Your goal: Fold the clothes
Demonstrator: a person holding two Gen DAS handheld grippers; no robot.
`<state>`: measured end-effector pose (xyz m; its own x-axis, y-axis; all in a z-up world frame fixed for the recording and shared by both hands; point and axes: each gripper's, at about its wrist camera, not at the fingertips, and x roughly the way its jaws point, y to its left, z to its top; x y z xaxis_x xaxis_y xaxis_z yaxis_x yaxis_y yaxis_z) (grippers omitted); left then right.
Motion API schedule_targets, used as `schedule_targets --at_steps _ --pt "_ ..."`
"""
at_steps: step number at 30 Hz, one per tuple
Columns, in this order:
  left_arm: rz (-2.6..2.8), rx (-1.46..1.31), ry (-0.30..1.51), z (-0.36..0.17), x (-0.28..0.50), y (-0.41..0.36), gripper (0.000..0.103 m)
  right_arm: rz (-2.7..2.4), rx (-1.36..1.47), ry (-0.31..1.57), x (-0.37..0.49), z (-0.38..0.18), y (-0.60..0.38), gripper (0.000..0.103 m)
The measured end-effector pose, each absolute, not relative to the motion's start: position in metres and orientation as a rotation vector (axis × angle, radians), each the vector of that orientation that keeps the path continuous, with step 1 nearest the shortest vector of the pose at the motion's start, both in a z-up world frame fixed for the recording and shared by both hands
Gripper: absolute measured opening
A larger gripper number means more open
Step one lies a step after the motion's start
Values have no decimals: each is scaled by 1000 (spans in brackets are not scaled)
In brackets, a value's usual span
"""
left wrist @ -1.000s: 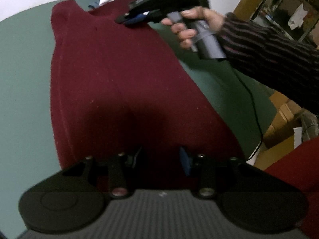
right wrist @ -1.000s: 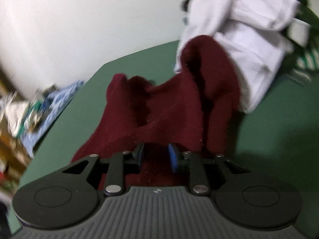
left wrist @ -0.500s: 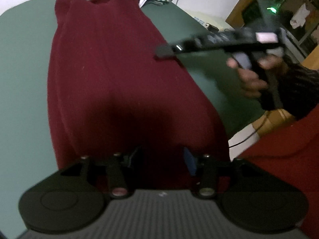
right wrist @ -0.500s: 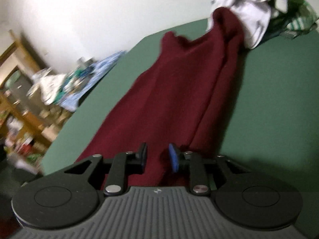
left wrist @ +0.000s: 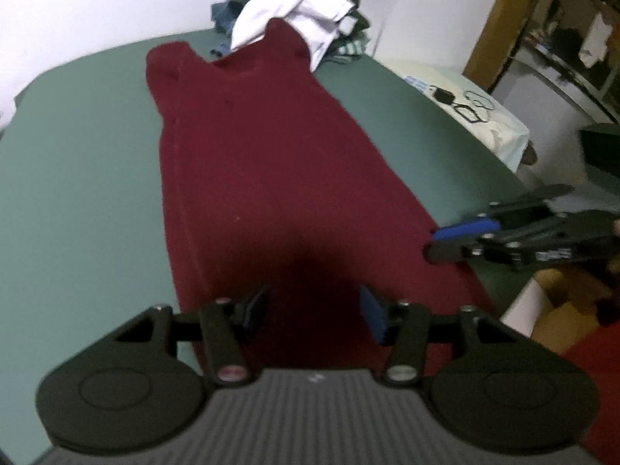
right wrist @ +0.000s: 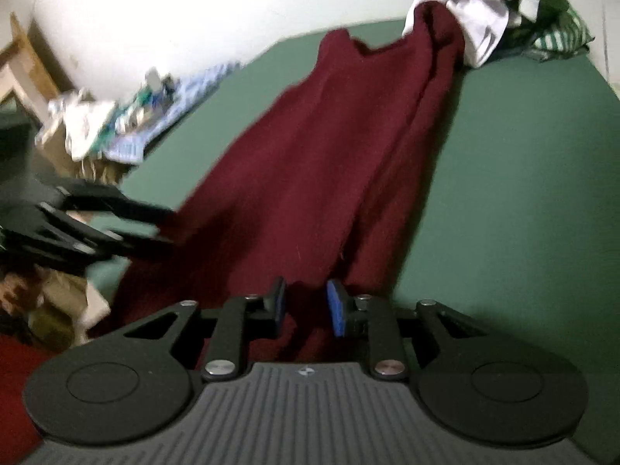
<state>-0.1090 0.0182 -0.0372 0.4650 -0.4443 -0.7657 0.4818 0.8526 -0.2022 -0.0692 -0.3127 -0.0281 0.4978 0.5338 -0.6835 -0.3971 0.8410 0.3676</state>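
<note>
Both tongs, left tongs (left wrist: 314, 312) and right tongs (right wrist: 306, 306), gape over maroon garment (left wrist: 267, 178); any label seems too blurred to read.

It looks like a lived-in room of a home: a green table (left wrist: 85, 147) with a heap of laundry (left wrist: 310, 0) at its far end, white walls (right wrist: 193, 11), wooden furniture (right wrist: 23, 73) and cluttered shelves (left wrist: 573, 31) at the sides.
</note>
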Motion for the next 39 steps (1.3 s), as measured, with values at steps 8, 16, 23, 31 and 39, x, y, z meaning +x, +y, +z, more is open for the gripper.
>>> schedule_targets --at_steps 8,16,23,31,39 --pt "-619 40 959 -44 -124 34 40 522 155 943 -77 -35 -302 25" --pt "-529 8 796 -12 -38 35 33 457 156 801 -23 -14 -284 26" --pt "-403 34 854 -51 15 30 35 291 149 893 32 -33 -280 24" --pt "-460 19 824 -58 4 38 48 396 238 711 117 21 -239 38" --pt "-448 132 768 -63 -10 23 48 297 -44 690 238 -6 -152 39"
